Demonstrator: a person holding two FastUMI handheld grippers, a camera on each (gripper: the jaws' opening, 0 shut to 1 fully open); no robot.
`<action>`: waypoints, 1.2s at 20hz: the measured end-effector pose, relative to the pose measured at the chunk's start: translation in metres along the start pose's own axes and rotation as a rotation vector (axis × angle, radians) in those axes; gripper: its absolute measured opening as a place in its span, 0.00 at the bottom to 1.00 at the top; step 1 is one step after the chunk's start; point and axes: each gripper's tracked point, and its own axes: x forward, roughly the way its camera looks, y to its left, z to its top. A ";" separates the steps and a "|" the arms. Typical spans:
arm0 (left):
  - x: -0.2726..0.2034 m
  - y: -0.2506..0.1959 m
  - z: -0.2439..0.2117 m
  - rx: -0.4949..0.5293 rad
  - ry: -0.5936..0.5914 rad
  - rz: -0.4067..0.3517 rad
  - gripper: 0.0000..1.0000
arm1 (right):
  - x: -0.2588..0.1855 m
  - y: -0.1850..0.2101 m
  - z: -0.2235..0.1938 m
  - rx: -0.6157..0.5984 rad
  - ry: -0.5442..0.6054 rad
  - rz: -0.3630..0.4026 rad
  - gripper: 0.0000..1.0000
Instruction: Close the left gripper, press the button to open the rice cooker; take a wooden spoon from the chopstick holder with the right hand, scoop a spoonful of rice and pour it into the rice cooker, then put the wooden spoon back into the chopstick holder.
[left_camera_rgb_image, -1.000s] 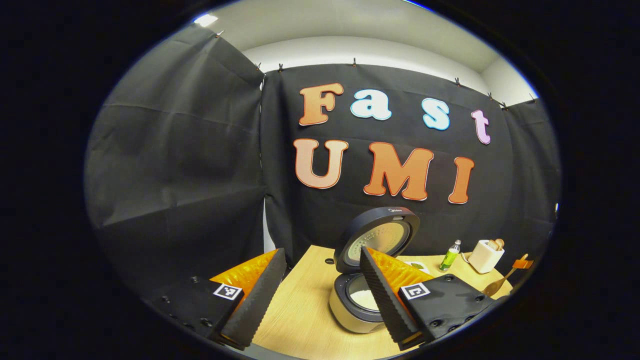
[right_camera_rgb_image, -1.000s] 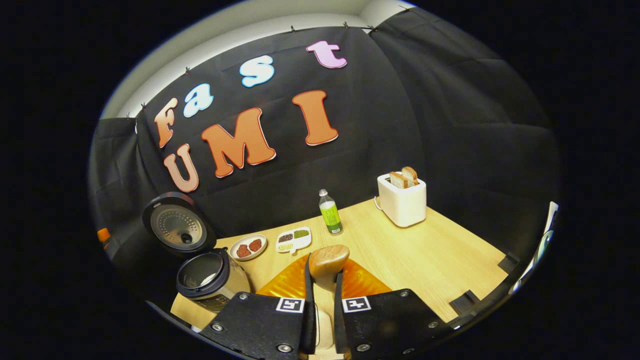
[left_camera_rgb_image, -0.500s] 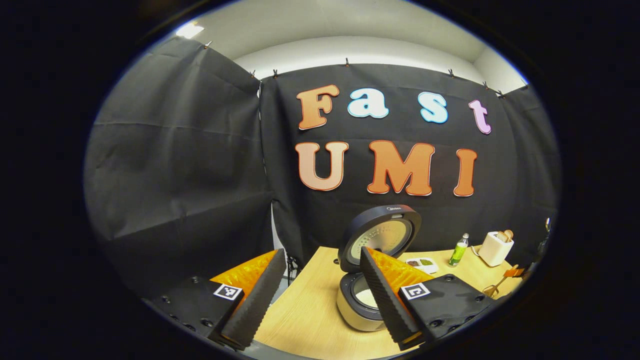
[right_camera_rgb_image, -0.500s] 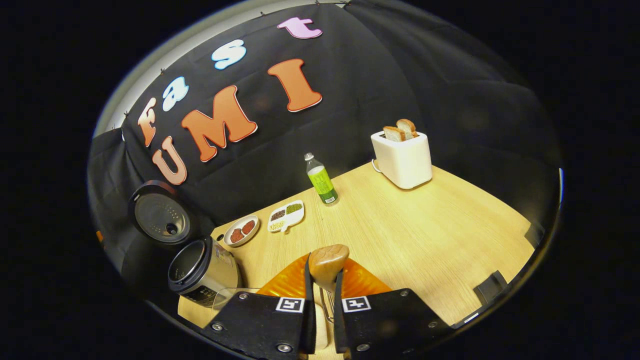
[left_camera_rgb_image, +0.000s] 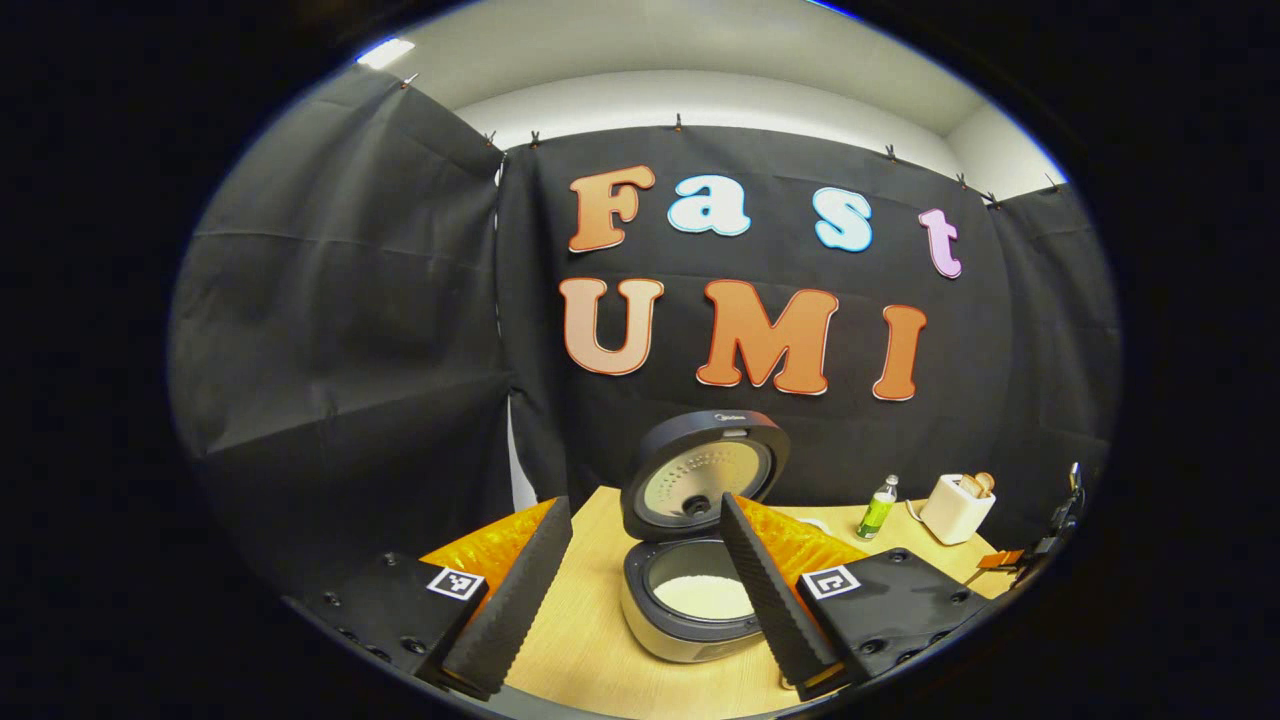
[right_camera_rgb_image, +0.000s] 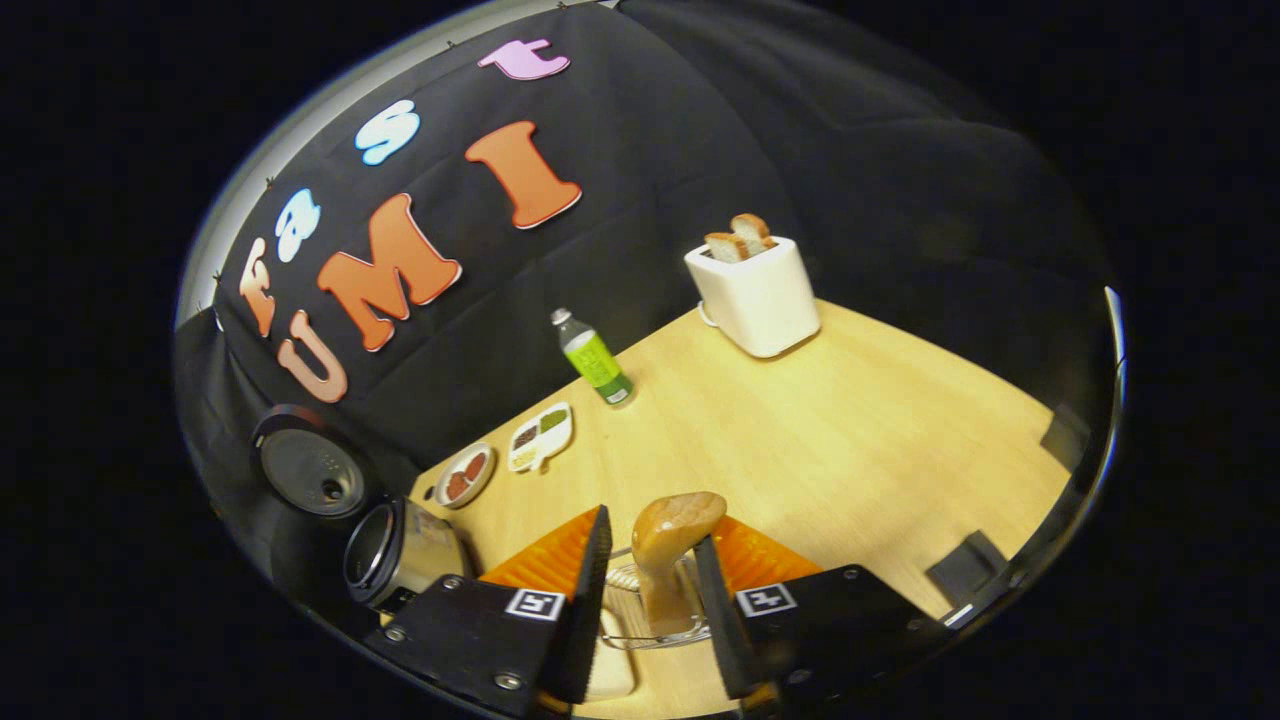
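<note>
With cooker (left_camera_rgb_image: 690, 590) lid up and rice inside, last step in hand: spoon (right_camera_rgb_image: 672, 545) stands in holder (right_camera_rgb_image: 650, 620), right gripper (right_camera_rgb_image: 648, 610) fingers parted beside handle. Left gripper (left_camera_rgb_image: 640, 590) wide, idle. Next: lift right gripper straight clear without snagging spoon.
</note>
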 end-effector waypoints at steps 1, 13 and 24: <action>0.001 -0.008 0.002 0.001 -0.002 -0.010 1.00 | -0.006 -0.006 0.006 -0.022 -0.010 -0.023 0.65; 0.041 -0.075 0.041 0.004 -0.023 -0.068 1.00 | -0.128 0.040 0.146 -0.306 -0.297 -0.063 0.95; 0.169 -0.126 0.149 -0.004 -0.076 -0.101 0.98 | -0.188 0.095 0.175 -0.398 -0.413 0.036 0.95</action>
